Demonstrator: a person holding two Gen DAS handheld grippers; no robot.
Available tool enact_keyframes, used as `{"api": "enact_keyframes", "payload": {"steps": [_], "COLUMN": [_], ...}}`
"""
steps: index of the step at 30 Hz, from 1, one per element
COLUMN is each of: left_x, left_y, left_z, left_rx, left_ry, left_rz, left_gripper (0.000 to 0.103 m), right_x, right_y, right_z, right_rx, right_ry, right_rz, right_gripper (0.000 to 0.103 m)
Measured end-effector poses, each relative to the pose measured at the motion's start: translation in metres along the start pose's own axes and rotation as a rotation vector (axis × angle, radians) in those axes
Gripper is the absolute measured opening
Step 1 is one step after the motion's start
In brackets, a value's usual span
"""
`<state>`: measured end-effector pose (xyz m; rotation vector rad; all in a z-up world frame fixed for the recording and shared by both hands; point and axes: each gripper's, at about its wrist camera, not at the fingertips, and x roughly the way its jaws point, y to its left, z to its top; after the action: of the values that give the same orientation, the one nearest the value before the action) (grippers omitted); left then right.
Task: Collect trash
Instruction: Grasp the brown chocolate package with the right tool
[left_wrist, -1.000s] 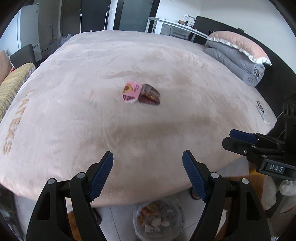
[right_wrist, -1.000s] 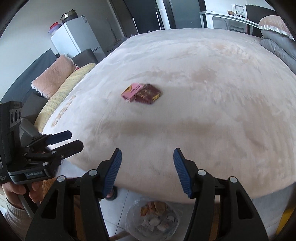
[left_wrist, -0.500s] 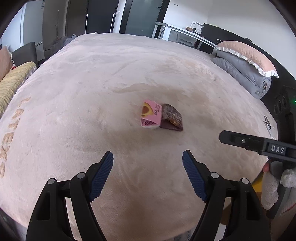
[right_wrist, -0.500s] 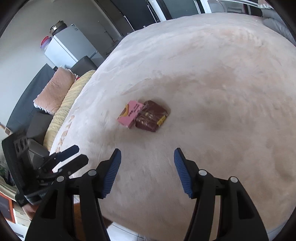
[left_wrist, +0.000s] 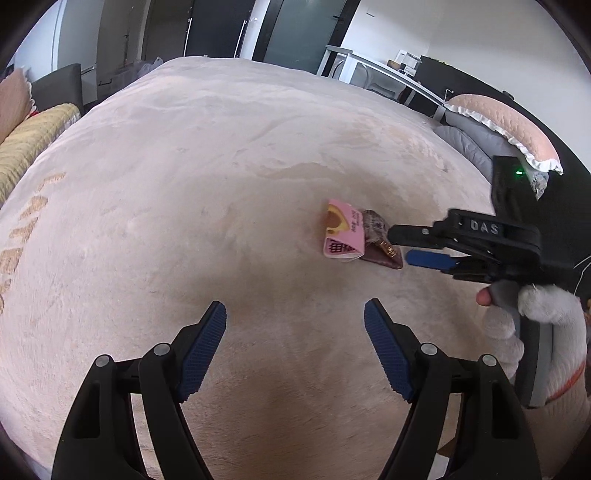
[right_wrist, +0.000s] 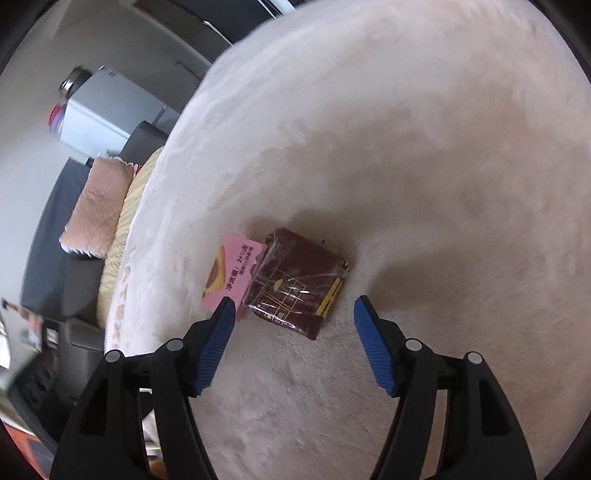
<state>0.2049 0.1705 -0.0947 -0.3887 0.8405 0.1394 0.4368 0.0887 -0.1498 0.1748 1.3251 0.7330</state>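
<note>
Right wrist view is showing my right gripper (right_wrist: 293, 308) with its jaws opening and nothing pinched; the dark brown wrapper (right_wrist: 297, 282) is lying just beyond the blue pads, more or less in line with the gap. A pink carton (right_wrist: 232, 271) is touching the wrapper's left edge, and my left pad is covering the carton's near corner. Both are resting on a pale plush blanket (right_wrist: 424, 184) that is filling most of the frame.

From the left wrist view, my left gripper (left_wrist: 295, 325) is hovering with jaws spread wide and empty over the blanket, well short of the trash. I am seeing the right gripper coming in from the right, in a white-gloved hand (left_wrist: 539, 325), its tips at the wrapper.

Far right, a pink and grey pillow (left_wrist: 498, 129) is lying at the blanket's edge; far left, yellow bedding (left_wrist: 29, 144). A white fridge (right_wrist: 99, 114) is blurred, and the print on both packets is too small for me to read.
</note>
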Motion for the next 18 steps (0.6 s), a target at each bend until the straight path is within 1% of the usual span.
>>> {"api": "enact_keyframes", "payload": {"steps": [1, 5, 6, 8, 11, 13, 15, 16, 17, 18], "left_x": [0.0, 0.002, 0.003, 0.003, 0.006, 0.008, 0.009, 0.01, 0.01, 0.011], "left_y": [0.002, 0.005, 0.005, 0.004, 0.005, 0.004, 0.002, 0.002, 0.001, 0.001], "left_z": [-0.001, -0.003, -0.004, -0.005, -0.008, -0.008, -0.01, -0.01, -0.01, -0.01], "left_rx": [-0.005, -0.013, -0.014, -0.014, -0.016, -0.017, -0.017, -0.017, -0.015, -0.014], "left_ry": [0.0, 0.007, 0.008, 0.009, 0.019, 0.026, 0.027, 0.027, 0.028, 0.028], "left_rz": [-0.002, -0.011, -0.014, -0.019, -0.022, -0.023, -0.024, -0.025, -0.024, -0.023], "left_gripper": [0.076, 0.076, 0.076, 0.076, 0.076, 0.076, 0.076, 0.076, 0.076, 0.076], "right_x": [0.004, 0.011, 0.013, 0.012, 0.014, 0.018, 0.025, 0.023, 0.022, 0.02], "right_y": [-0.001, 0.003, 0.004, 0.008, 0.012, 0.014, 0.019, 0.021, 0.02, 0.02], "right_z": [0.001, 0.009, 0.01, 0.009, 0.009, 0.01, 0.009, 0.007, 0.006, 0.005], "right_rx": [0.017, 0.015, 0.014, -0.013, -0.037, -0.064, -0.12, -0.124, -0.118, -0.12], "right_ry": [0.01, -0.002, -0.001, -0.005, -0.011, -0.006, 0.007, -0.006, -0.018, -0.029], "right_rz": [0.017, -0.004, -0.014, -0.054, -0.082, -0.093, -0.111, -0.117, -0.13, -0.135], "right_gripper": [0.066, 0.066, 0.066, 0.063, 0.062, 0.064, 0.069, 0.068, 0.061, 0.061]}}
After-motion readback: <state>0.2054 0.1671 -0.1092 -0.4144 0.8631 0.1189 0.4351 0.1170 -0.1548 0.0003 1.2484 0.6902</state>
